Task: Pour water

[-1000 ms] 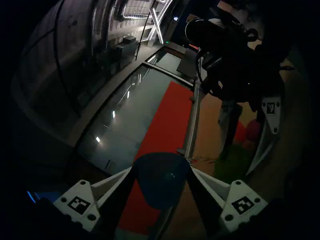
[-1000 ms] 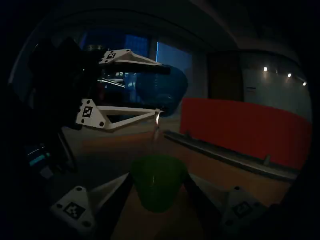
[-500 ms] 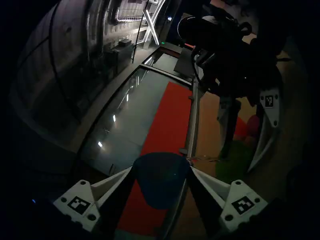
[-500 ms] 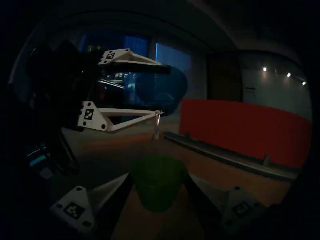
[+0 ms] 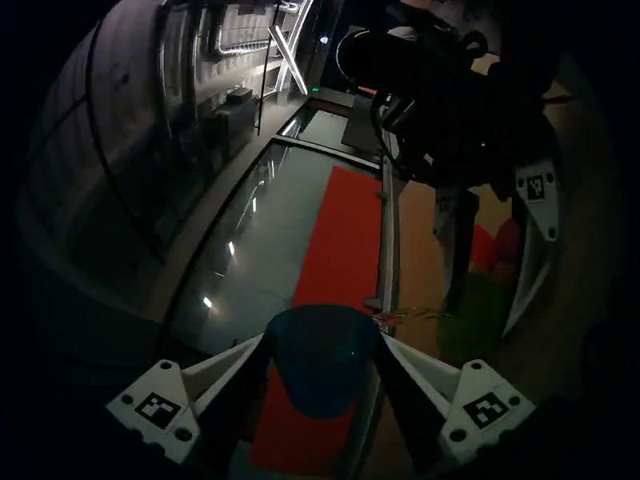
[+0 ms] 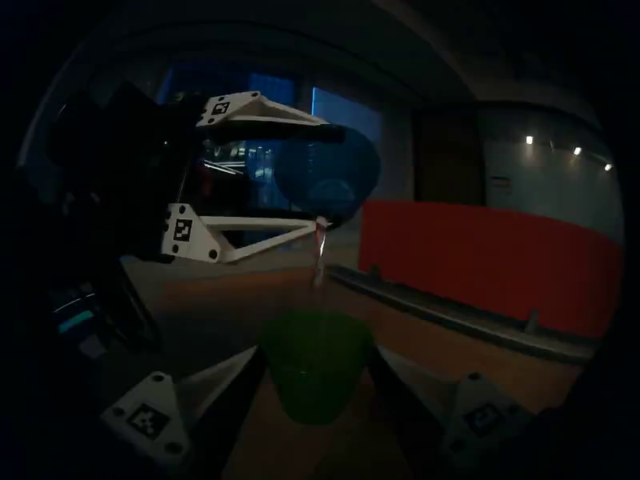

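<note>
The left hand-held gripper (image 5: 322, 342) holds the blue cup (image 6: 330, 178) tipped so water (image 6: 318, 258) falls into the green cup (image 6: 316, 380) the right hand-held gripper (image 6: 316, 354) holds.

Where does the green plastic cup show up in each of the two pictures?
Left gripper view: the translucent green plastic cup is low, right of centre.
Right gripper view: the cup is bottom centre, in the right tongs.
Shared landmark: the translucent blue plastic cup.

Red panel (image 6: 488, 256): upright, long, behind the surface.
Surface (image 6: 448, 340): brown, wood-toned, dimly lit.
Rail (image 6: 456, 310): grey metal, along the panel's foot.
Lights (image 6: 576, 150): small spots, upper right.
Window (image 6: 344, 112): blue glow.
</note>
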`<state>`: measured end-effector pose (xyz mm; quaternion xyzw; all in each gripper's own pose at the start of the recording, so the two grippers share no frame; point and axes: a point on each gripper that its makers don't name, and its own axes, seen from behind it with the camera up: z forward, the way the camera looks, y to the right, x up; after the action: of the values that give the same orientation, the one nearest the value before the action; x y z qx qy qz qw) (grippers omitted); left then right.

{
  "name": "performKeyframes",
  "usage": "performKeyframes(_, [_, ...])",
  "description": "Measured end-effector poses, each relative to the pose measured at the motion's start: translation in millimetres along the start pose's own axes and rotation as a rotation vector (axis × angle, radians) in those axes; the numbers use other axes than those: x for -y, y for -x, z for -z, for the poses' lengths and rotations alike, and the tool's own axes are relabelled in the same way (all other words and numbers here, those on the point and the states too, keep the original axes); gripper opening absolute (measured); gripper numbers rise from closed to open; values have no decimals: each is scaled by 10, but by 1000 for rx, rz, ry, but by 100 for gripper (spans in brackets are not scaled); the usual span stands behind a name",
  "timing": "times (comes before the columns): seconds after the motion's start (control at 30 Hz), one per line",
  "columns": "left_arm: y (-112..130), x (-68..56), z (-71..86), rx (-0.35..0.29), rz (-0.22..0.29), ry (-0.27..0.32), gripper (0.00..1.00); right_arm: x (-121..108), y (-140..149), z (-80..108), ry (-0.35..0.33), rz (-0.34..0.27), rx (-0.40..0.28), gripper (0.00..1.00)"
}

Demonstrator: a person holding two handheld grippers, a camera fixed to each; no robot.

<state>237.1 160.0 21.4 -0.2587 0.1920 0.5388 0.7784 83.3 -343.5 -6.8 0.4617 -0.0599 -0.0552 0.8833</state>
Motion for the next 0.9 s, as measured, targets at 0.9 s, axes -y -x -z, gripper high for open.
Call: performKeyframes(0.9, [-67, 89, -38, 3, -164, -28, 87, 9, -41, 25, 1, 11, -6, 100])
